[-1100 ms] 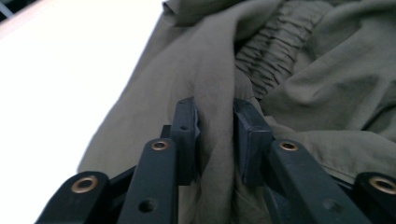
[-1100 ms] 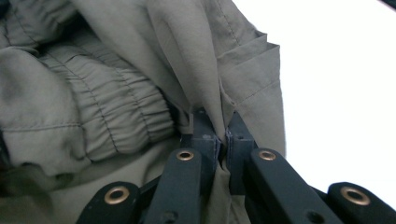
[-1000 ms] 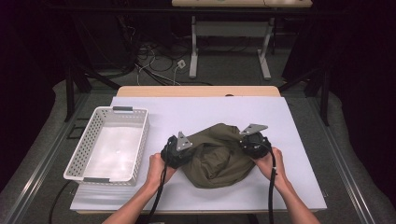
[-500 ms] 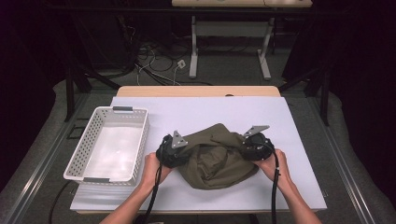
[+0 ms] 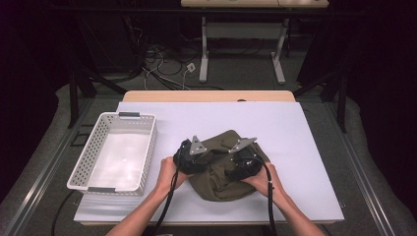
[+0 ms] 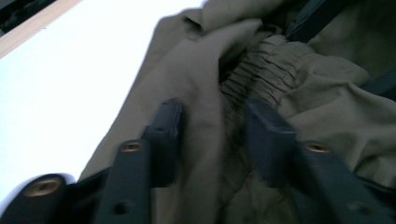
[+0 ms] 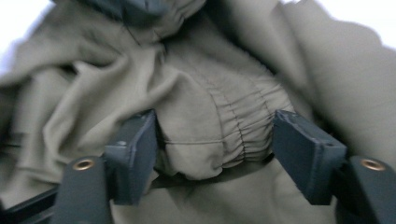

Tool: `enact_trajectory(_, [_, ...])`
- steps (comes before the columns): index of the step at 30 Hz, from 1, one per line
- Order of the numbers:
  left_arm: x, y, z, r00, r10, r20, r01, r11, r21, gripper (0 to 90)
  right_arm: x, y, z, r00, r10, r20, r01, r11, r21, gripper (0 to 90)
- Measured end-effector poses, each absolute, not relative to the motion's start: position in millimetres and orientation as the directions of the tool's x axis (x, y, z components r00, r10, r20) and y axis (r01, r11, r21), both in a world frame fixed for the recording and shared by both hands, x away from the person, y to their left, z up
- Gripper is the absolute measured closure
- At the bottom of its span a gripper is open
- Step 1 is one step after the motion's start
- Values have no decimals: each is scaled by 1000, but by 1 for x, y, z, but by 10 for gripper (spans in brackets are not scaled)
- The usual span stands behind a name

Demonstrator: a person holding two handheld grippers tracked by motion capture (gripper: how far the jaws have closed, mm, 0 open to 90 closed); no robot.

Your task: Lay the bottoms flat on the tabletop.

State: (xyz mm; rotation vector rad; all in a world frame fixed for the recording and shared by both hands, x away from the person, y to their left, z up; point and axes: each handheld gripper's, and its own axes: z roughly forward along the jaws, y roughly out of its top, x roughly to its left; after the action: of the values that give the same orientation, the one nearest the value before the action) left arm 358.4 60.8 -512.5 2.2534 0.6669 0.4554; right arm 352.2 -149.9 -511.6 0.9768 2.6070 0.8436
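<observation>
Both grippers have drawn inward over the olive garment point(image 5: 223, 169) since a second ago; it lies bunched on the table point(image 5: 295, 132), right of the white basket point(image 5: 118, 150). Left gripper point(image 6: 212, 135) and right gripper point(image 7: 215, 144) have just been opening; both jaws stand apart, gathered cloth loose between them.

An olive-green garment point(image 5: 221, 169) with a ruched, gathered band is lying at the lower centre of the high view on a white board point(image 5: 295, 132). The board's far edge is showing pale wood. At the left a white basket point(image 5: 93, 147) with perforated walls and grey handles is sitting. Both grippers, left point(image 5: 189, 155) and right point(image 5: 243, 160), are showing black bodies with grey plates.
</observation>
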Motion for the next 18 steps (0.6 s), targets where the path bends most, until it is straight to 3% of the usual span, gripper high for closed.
enact_trajectory(4, [360, 62, -521, 806, 583, 98, 340, -592, 730, 674, 358, -153, -521, -742, 670, 2, 553, 611, 567, 426])
enact_trajectory(8, [360, 62, -521, 808, 581, 99, 341, -598, 725, 745, 357, -152, -524, -741, 671, -34, 546, 631, 551, 579])
enact_trajectory(16, [354, 76, -504, 792, 606, 73, 331, -526, 783, 781, 356, -162, -511, -723, 685, -89, 513, 619, 595, 804])
enact_trajectory(18, [352, 78, -499, 789, 611, 67, 323, -505, 800, 780, 356, -167, -505, -714, 692, -106, 486, 599, 636, 810])
